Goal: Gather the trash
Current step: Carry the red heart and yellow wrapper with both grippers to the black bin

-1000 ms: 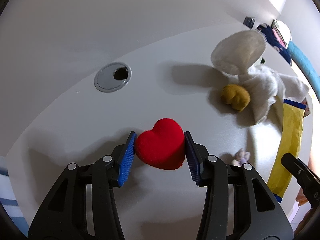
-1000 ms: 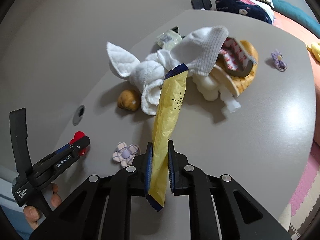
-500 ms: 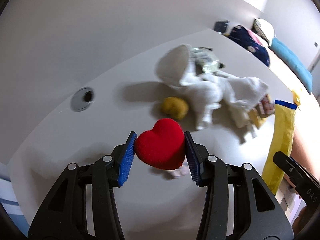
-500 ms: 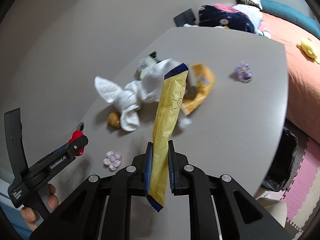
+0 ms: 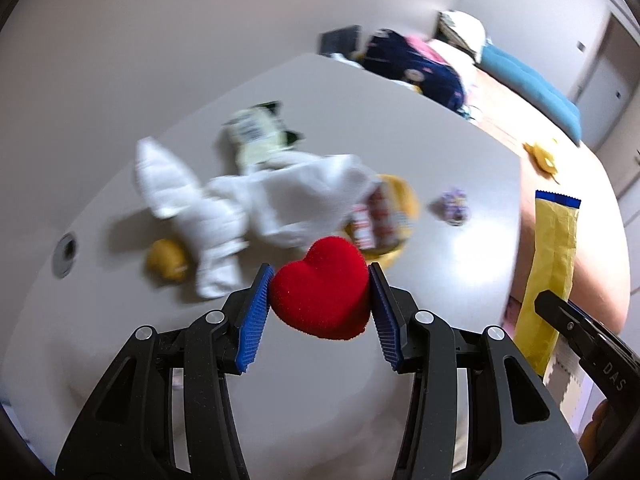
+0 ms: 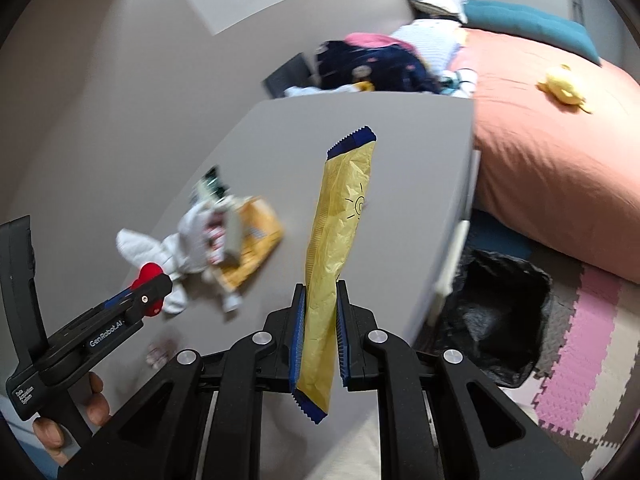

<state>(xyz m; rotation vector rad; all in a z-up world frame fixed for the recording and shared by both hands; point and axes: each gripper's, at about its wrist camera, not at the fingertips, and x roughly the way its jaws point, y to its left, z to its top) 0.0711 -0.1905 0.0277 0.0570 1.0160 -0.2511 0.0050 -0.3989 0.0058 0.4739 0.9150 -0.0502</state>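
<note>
Both tools are carrying a load clear of the bench (image 6: 400, 128); the right tool (image 6: 319, 344) is pinching a long yellow wrapper (image 6: 340, 240) low down between its blue pads, so that most of the wrapper is standing up past the fingers, while the left tool (image 5: 319, 304) is squeezing a red plush heart (image 5: 322, 288) across its widest part; holding each piece in the air is probably meant to bring it to the black-lined bin (image 6: 496, 316) that is sitting on the floor by the bench edge, next to the bed (image 6: 560, 152); a heap of white cloth (image 5: 260, 200), wrappers and small toys is lying on the bench, smeared by motion blur, so its separate pieces are hard to tell apart; the bin's inside is too dark to read, and the wrapper's lower end is hanging below the right tool's pads.
</note>
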